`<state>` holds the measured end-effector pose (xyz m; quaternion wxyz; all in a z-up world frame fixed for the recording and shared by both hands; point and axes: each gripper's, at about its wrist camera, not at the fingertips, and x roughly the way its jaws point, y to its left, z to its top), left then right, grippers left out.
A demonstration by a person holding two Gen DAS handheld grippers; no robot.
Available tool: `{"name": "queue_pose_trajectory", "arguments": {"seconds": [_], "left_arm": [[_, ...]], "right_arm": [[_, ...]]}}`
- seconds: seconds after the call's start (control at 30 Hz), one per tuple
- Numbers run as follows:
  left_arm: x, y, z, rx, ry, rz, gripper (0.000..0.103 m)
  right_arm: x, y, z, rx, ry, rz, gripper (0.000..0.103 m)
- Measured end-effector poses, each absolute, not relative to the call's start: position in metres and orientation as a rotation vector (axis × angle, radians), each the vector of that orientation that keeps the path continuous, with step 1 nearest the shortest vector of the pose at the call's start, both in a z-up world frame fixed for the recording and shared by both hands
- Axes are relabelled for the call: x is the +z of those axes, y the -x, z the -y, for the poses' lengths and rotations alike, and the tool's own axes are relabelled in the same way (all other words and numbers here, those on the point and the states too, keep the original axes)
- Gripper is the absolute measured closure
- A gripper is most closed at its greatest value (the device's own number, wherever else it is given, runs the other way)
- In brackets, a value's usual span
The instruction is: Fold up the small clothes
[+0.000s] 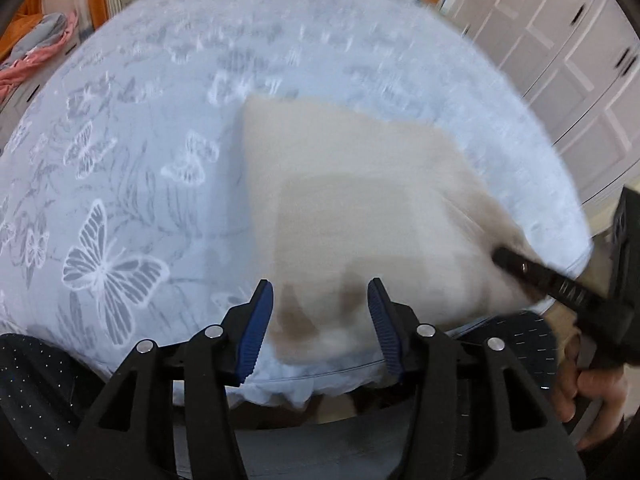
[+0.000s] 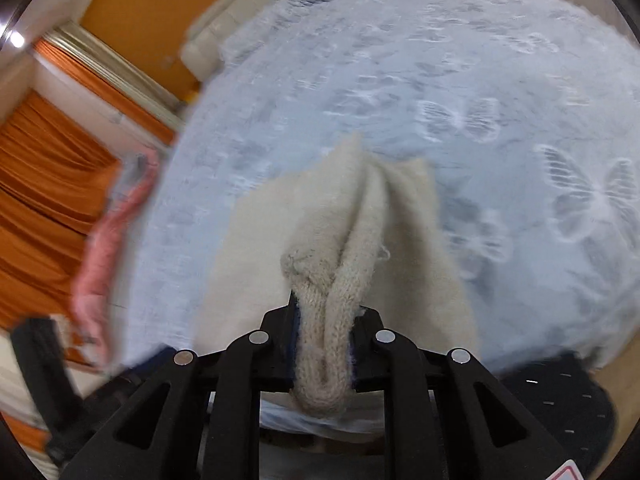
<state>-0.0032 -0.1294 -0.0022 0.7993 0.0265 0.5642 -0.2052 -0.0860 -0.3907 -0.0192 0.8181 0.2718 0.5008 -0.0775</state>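
A cream knitted garment (image 1: 360, 200) lies on the bed near its front edge, blurred by motion. My left gripper (image 1: 320, 300) is open and empty, its blue pads on either side of the garment's near edge, just above it. My right gripper (image 2: 324, 344) is shut on a bunched, thick edge of the cream garment (image 2: 344, 240), which is pulled up into a ridge in front of it. The right gripper also shows in the left wrist view (image 1: 504, 258) at the garment's right side.
The bed cover (image 1: 140, 160) is pale blue with white butterflies. Pink and grey clothes (image 1: 36, 56) lie at the far left; a pink piece shows in the right wrist view (image 2: 108, 248). White cupboard doors (image 1: 560, 60) stand to the right. Orange curtains (image 2: 44, 200) hang beyond the bed.
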Motion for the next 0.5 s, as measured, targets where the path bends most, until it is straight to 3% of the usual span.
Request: {"name": "queue_pose_trajectory", "arguments": {"seconds": [0.17, 0.33, 0.4, 0.5], "left_arm": [[-0.007, 0.010, 0.130, -0.429, -0.089, -1.206, 0.055], [0.006, 0.019, 0.104, -0.443, -0.021, -1.201, 0.051], [0.014, 0.024, 0.086, -0.428, 0.008, -1.188, 0.045], [0.025, 0.031, 0.041, -0.336, 0.022, -1.143, 0.044]], "right_arm": [[-0.033, 0.095, 0.388, -0.140, -0.612, -1.138, 0.084], [-0.040, 0.086, 0.396, -0.124, -0.728, -1.174, 0.073], [-0.039, 0.078, 0.396, -0.119, -0.755, -1.171, 0.073], [-0.010, 0.063, 0.372, -0.128, -0.659, -1.148, 0.083]]}}
